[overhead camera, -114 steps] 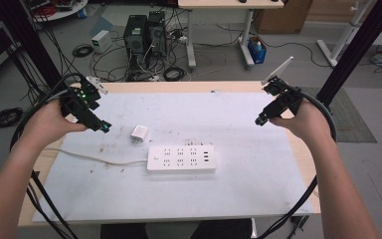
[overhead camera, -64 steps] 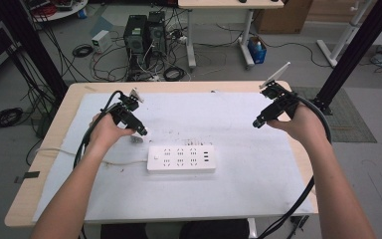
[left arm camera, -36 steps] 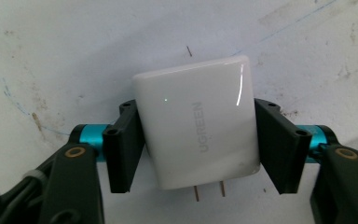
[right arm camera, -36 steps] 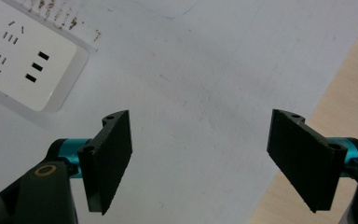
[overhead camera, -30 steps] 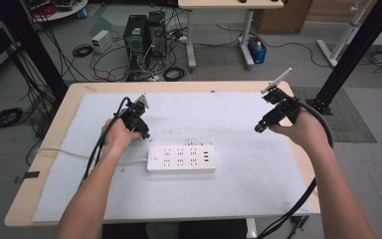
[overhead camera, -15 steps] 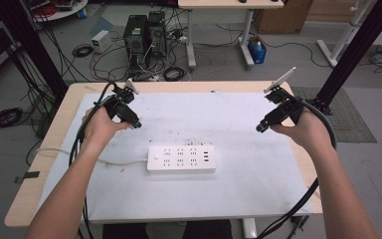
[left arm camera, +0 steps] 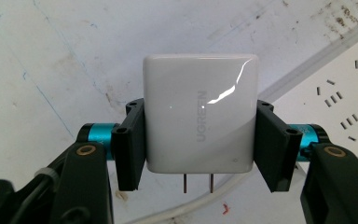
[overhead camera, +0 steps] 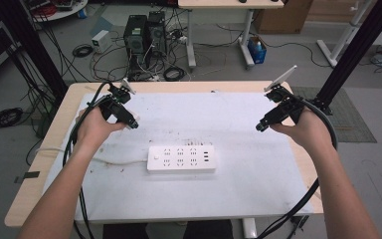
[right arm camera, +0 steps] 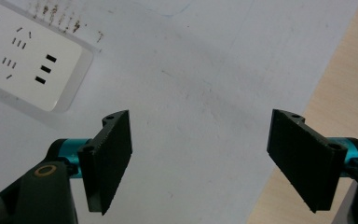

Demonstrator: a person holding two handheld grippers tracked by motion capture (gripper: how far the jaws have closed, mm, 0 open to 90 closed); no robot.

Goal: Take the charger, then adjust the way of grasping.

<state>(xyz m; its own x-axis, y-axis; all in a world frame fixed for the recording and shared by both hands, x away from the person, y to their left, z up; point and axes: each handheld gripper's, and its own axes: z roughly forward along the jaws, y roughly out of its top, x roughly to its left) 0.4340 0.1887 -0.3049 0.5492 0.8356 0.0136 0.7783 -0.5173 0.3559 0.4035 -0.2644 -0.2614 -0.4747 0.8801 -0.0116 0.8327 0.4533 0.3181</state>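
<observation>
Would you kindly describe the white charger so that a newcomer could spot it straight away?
Start at the white-covered table and find the power strip at its middle. Up and left of it, the left tool grips a glossy white square charger, lettered UGREEN, two bare prongs showing.

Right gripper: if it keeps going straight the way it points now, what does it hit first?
Probably the bare white mat. The right gripper has open, empty jaws aimed at it; the power strip lies off to one side, the mat's edge to the other.

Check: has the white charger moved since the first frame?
Yes. The charger is off the mat, clamped in the left gripper, up and left of the power strip it lay beside.
</observation>
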